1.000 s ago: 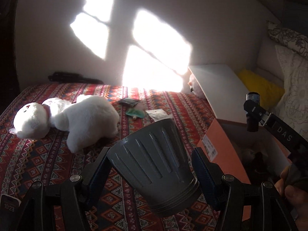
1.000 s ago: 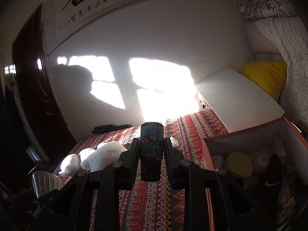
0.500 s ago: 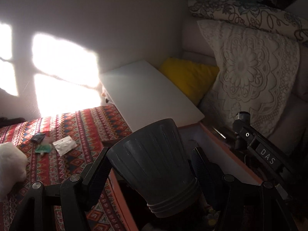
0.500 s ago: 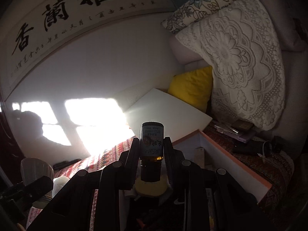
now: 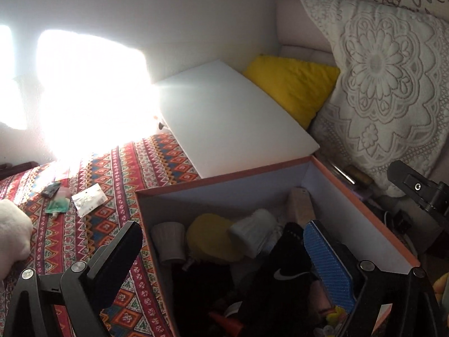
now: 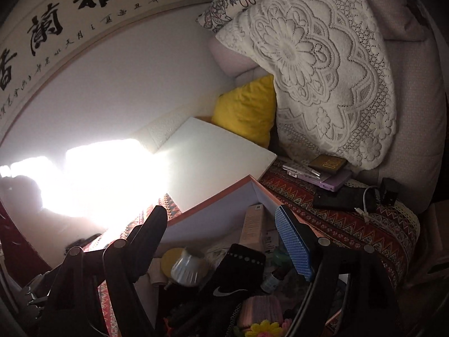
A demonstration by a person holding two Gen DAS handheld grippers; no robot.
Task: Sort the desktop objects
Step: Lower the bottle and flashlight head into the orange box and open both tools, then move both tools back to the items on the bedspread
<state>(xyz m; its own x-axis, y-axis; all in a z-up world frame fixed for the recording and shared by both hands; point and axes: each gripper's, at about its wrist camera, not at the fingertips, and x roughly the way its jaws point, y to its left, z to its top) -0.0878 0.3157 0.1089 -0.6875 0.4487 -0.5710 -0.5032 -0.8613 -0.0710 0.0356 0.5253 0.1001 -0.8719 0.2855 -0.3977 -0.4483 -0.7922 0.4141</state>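
Note:
An orange box (image 5: 224, 174) with a white inside stands on the patterned cloth, full of several objects. My left gripper (image 5: 221, 226) hangs over it, its jaws opening with nothing between them. Below lie a pale ribbed cup (image 5: 252, 236), a yellow disc (image 5: 210, 236), a second greyish cup (image 5: 168, 241) and a black glove (image 5: 283, 272). My right gripper (image 6: 221, 210) is over the same box (image 6: 219, 193), its jaws also opening and empty. A small brown bottle (image 6: 273, 278) lies in the box by the right finger.
The white box lid (image 5: 233, 118) leans behind the box against a yellow cushion (image 5: 291, 84) and a lace pillow (image 5: 387, 78). Small packets (image 5: 87, 199) and a white plush toy (image 5: 11, 238) lie left on the cloth. A phone, notebooks (image 6: 331, 174) and a cable (image 6: 364, 196) sit right of the box.
Both grippers swung right over the box. The grey cup has left the left jaws and the bottle has left the right jaws, and both now stand wide.

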